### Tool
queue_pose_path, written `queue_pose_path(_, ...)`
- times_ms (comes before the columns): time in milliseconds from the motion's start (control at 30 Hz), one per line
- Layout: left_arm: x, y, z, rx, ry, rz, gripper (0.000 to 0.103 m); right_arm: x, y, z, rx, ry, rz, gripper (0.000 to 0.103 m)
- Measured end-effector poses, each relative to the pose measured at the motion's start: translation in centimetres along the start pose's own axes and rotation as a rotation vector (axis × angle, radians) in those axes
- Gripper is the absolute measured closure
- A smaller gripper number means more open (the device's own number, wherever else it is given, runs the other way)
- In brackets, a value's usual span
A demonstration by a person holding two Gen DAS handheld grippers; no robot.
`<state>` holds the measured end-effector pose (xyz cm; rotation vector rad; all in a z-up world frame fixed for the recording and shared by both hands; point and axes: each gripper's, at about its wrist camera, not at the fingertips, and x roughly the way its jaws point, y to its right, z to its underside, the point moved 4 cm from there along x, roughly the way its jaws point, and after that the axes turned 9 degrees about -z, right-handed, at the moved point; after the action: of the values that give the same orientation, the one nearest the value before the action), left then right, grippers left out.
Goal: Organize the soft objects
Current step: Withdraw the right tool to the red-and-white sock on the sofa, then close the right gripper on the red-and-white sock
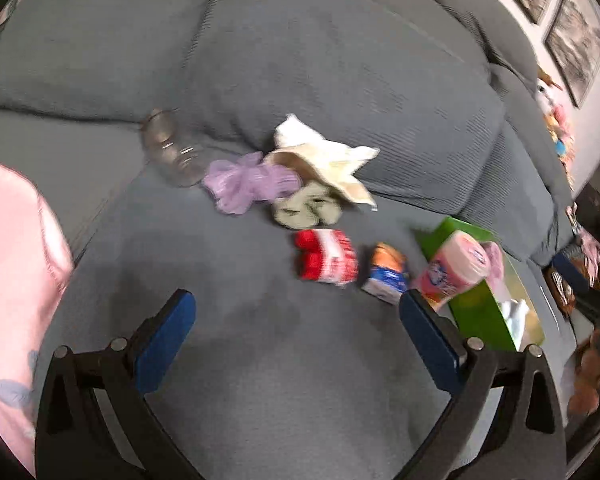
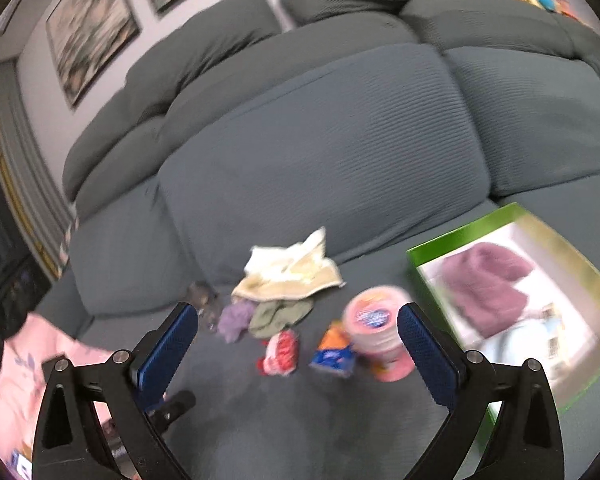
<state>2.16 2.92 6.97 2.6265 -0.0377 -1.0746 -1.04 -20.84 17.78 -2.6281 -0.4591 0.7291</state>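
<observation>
On the grey sofa seat (image 1: 260, 360) lies a small heap: a cream cloth (image 1: 324, 160) (image 2: 288, 272), a purple mesh puff (image 1: 244, 184) (image 2: 234, 320) and an olive green cloth (image 1: 304, 208) (image 2: 280, 314). In front of it are a red-and-white packet (image 1: 328, 256) (image 2: 282, 352), an orange-and-blue packet (image 1: 386, 272) (image 2: 334, 350) and a pink tub (image 1: 452, 268) (image 2: 376, 332). My left gripper (image 1: 296, 300) hangs open above the seat, short of the packets, with nothing in it. My right gripper (image 2: 298, 312) is open too and empty, facing the same heap.
A green box (image 1: 488, 312) (image 2: 520, 292) lies on the seat right of the tub. A clear plastic bottle (image 1: 168, 148) rests against the back cushion. Pink fabric (image 1: 12, 280) (image 2: 28, 380) fills the left edge. Plush toys (image 1: 556, 120) sit on the sofa back.
</observation>
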Motion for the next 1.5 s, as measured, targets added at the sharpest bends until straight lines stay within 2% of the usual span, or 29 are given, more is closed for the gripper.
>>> queue_pose_path(133, 0.0, -2.0, -0.5, -0.060, -0.006, -0.060, 0.002, 2.7, -2.4, 1.6, -0.078, -0.079, 0.030, 0.003)
queue_pose_path(267, 0.4, -3.3, -0.5, -0.089, -0.045, -0.061, 0.006, 6.1, -4.3, 3.1, -0.149, -0.205, 0.030, 0.003)
queue_pose_path(333, 0.4, -3.5, -0.5, -0.094, -0.058, -0.069, 0.010, 7.7, -4.6, 3.3, -0.156, -0.264, 0.027, 0.003)
queue_pose_path(467, 0.7, -3.9, -0.7, -0.102, -0.071, -0.088, 0.013, 10.7, -4.4, 3.5, -0.152, -0.340, 0.085, 0.003)
queue_pose_path(633, 0.8, -4.6, -0.8, -0.122, -0.073, -0.088, 0.014, 14.1, -4.0, 4.9, -0.176, -0.406, 0.162, 0.004)
queue_pose_path(667, 0.8, -4.8, -0.8, -0.133, -0.073, -0.093, 0.016, 14.6, -4.0, 5.2, -0.183, -0.414, 0.175, 0.004)
queue_pose_path(733, 1.0, -5.1, -0.8, -0.145, -0.084, -0.102, 0.027, 15.8, -3.3, 5.6, -0.194, -0.408, 0.230, 0.004)
queue_pose_path(833, 1.4, -5.3, -0.6, -0.144, -0.108, -0.113, 0.028, 17.4, -2.1, 6.2, -0.216, -0.420, 0.317, 0.006)
queue_pose_path(967, 1.2, -4.9, -0.5, -0.137, -0.111, -0.091, 0.031, 19.1, -0.9, 7.3, -0.226, -0.475, 0.336, 0.007)
queue_pose_path(1033, 1.2, -4.8, -0.4, -0.131, -0.112, -0.095, 0.031, 19.8, -0.3, 8.0, -0.242, -0.500, 0.353, 0.012)
queue_pose_path(1167, 1.5, -4.9, -0.2, -0.130, -0.131, -0.105, 0.031, 20.1, 0.3, 8.8, -0.252, -0.502, 0.310, 0.012)
queue_pose_path(1200, 1.6, -4.9, -0.2, -0.130, -0.135, -0.103, 0.031, 19.9, 0.2, 8.8, -0.274, -0.491, 0.313, 0.014)
queue_pose_path(1300, 1.7, -4.9, -0.1, -0.133, -0.140, -0.100, 0.031, 19.7, -0.5, 8.8, -0.279, -0.490, 0.266, 0.035)
queue_pose_path(1367, 1.7, -4.8, 0.1, -0.128, -0.143, -0.102, 0.031, 19.8, -1.0, 9.0, -0.265, -0.513, 0.215, 0.056)
queue_pose_path(1433, 1.8, -4.6, 0.1, -0.122, -0.145, -0.106, 0.031, 20.3, -1.0, 9.7, -0.212, -0.565, 0.146, 0.063)
queue_pose_path(1500, 1.8, -4.6, 0.2, -0.119, -0.148, -0.108, 0.031, 20.4, -0.9, 10.2, -0.199, -0.577, 0.135, 0.064)
